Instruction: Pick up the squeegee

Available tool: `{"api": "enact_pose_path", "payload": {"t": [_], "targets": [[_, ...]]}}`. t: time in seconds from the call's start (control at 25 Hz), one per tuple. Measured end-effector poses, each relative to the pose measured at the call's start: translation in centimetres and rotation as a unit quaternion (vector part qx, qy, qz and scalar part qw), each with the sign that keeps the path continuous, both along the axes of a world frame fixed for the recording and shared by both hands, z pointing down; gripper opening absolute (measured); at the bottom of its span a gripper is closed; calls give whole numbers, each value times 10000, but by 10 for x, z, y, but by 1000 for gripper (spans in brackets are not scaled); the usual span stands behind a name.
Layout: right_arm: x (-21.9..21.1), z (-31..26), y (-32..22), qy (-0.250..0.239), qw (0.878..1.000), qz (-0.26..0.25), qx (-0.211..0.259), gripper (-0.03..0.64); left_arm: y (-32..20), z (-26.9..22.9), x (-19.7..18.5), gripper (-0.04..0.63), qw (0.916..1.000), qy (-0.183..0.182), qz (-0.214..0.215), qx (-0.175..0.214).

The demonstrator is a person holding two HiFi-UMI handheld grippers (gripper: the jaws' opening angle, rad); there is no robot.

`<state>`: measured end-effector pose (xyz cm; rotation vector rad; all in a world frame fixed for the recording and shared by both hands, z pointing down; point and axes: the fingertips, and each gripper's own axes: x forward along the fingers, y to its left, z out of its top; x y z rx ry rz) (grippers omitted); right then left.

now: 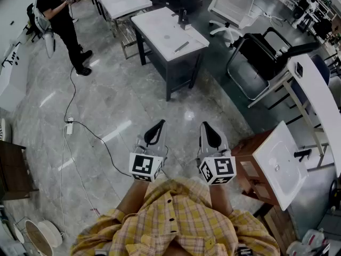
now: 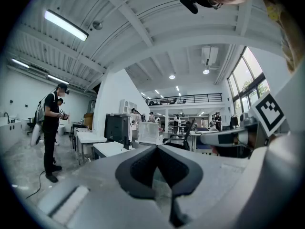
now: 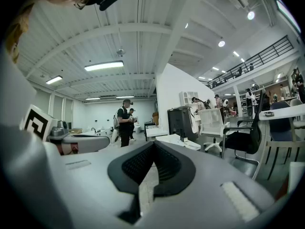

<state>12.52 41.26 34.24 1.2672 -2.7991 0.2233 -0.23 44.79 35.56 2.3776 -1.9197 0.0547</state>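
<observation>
- Two white-topped dark-framed desks stand one behind the other on the grey marble floor: the nearer desk (image 1: 160, 31) straight ahead of the person, the farther desk (image 1: 123, 4) beyond it.
- One brown wooden cabinet (image 1: 246, 167) sits at the person's right and carries a white rectangular basin (image 1: 274, 169). One black tap (image 1: 302, 154) stands on the basin's far rim; nothing else shows in the bowl.
- Two chairs stand right of the nearer desk: one black metal-framed chair (image 1: 261, 55) and one white swivel chair (image 1: 232, 4).
- One bystander in black clothes (image 1: 59, 23) stands at the far left of the floor.
- Two claws are held side by side, level, over the floor and well short of the nearer desk. The left claw (image 1: 161, 123) is clenched, its black pads meeting at the tips with nothing between them. The right claw (image 1: 205, 125) is clenched the same way and grasps nothing.
- One small black upright object (image 1: 184, 21) stands on the nearer desk.
- One slim grey tool (image 1: 181, 47), seemingly the squeegee though too small to tell surely, lies flat near that desk's front right edge, well apart from both claws.
</observation>
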Motion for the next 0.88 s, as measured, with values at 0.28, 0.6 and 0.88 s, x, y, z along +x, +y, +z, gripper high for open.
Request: {"api": "enact_pose_path", "payload": {"t": [0.28,0.6,0.88], "targets": [[-17,9,2,-318,9995,63,-59,-11,-5,17,-18,0,9999,75,126,-76],[-29,31,-50,-355,9987,237,-261,-11,-49,36,-42,0,9997,29,51,-217],[-64,38,-132,-453,9985,210,-232,-9,-133,40,-65,0,9996,-106,156,-210]]}}
